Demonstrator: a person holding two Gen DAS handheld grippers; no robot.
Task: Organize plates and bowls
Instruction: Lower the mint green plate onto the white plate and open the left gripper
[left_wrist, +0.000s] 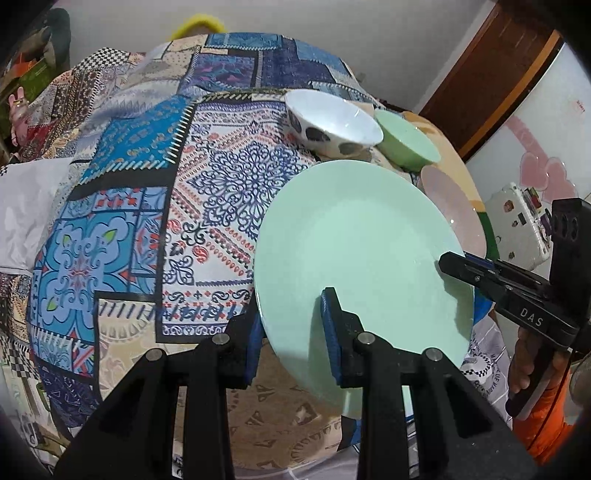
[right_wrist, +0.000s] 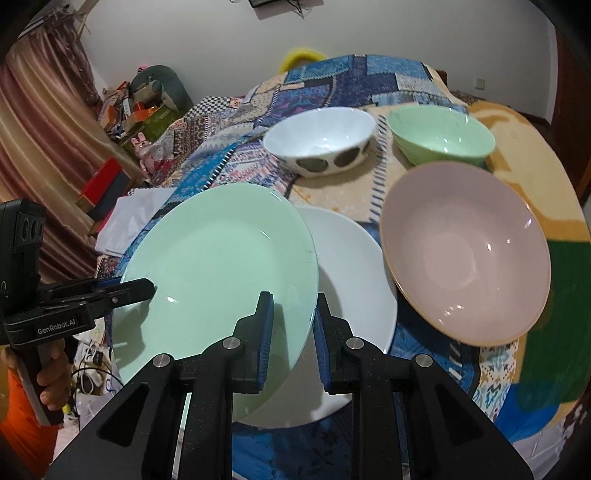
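We've got both grippers, left (left_wrist: 291, 332) & right (right_wrist: 293, 332), pinching the green plate (right_wrist: 221, 258) rims, carrying it; next: lower onto white plate (right_wrist: 354, 266), w/ care.

Black hand-held gripper (left_wrist: 291, 334), blue pads (silver screws); orange sleeve (right_wrist: 22, 417)
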